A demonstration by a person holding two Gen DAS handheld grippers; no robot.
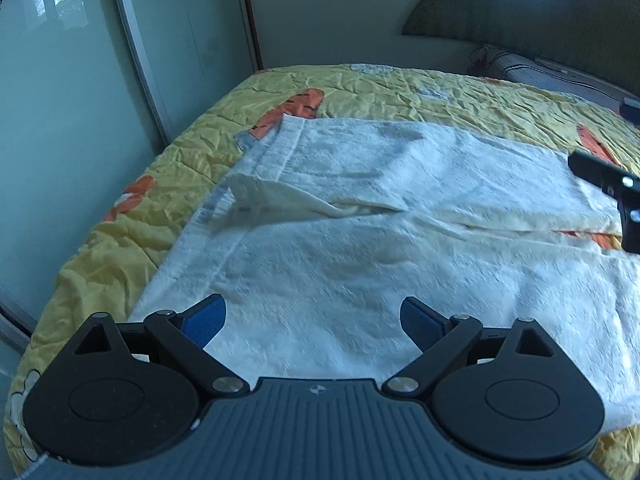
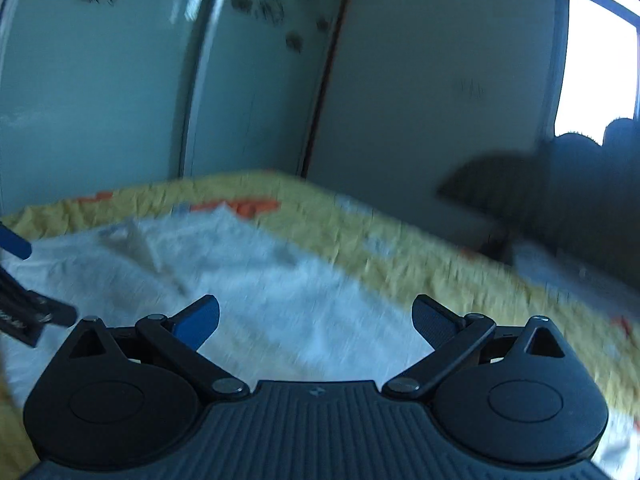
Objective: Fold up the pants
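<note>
White terry pants [image 1: 360,216] lie spread flat on a yellow bedspread [image 1: 192,128], waistband at the left and both legs running to the right with a slit between them. My left gripper [image 1: 314,320] is open and empty, hovering over the near leg. My right gripper [image 2: 316,320] is open and empty above the pants [image 2: 248,280]; that view is blurred. Part of the right gripper shows at the right edge of the left wrist view [image 1: 612,184]. A blue finger of the left gripper shows at the left edge of the right wrist view [image 2: 16,244].
The bedspread has orange cartoon prints [image 1: 296,108]. Glass wardrobe doors [image 1: 60,100] stand close along the bed's far side. A curved headboard [image 1: 500,12] and pillow [image 1: 552,72] lie at the back right. A bright window [image 2: 596,64] is at the right.
</note>
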